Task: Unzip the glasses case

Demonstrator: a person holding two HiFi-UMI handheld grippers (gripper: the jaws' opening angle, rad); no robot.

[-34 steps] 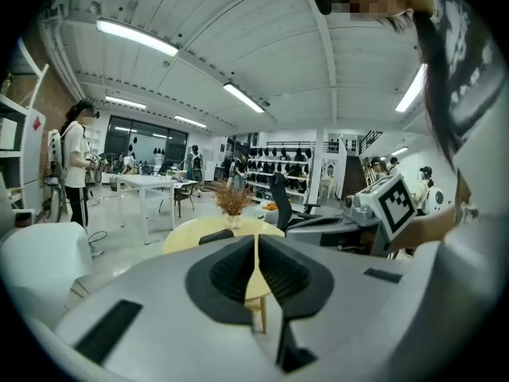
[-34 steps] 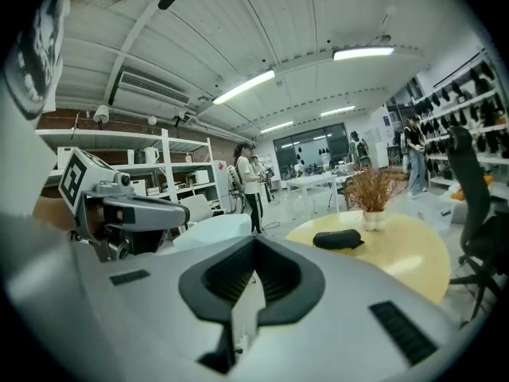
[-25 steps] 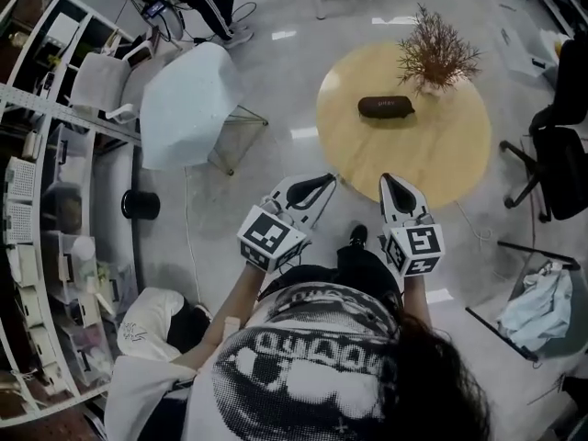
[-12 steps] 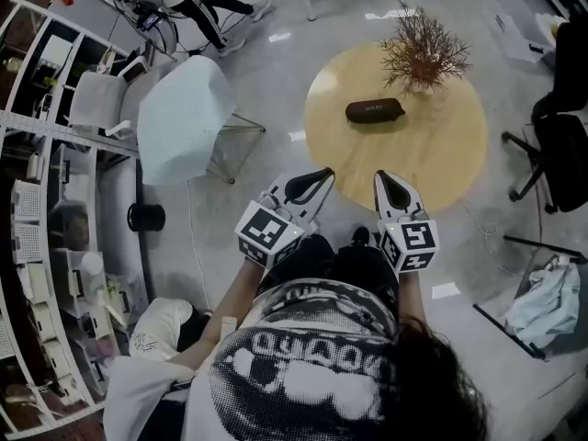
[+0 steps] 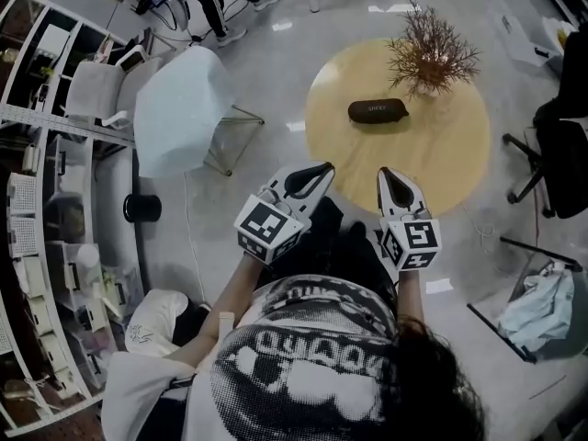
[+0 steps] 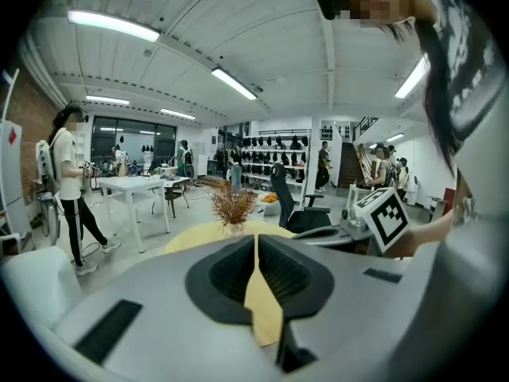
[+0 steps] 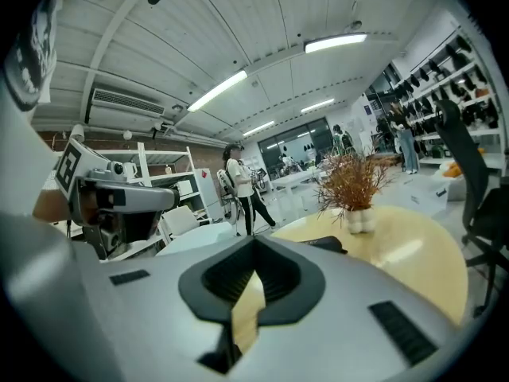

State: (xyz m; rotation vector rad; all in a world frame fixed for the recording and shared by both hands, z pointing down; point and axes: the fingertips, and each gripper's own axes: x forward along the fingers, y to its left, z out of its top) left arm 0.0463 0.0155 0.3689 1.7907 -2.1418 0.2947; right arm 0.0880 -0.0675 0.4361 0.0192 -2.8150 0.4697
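Observation:
A dark oblong glasses case lies on the round yellow table, just left of a dried plant in a pale vase. In the right gripper view the glasses case peeks over the jaws, with the plant behind it. My left gripper is shut and empty, held at the table's near edge. My right gripper is also shut with nothing in it, over the near rim. Both are well short of the case. From the left gripper view the plant shows, but the case is hidden.
A pale chair stands left of the table, and a shelving rack runs along the left side. Dark office chairs stand at the right. A person stands by white desks in the background.
Both grippers have moved a little forward toward the table's near edge, staying shut. The case has not moved on the table.

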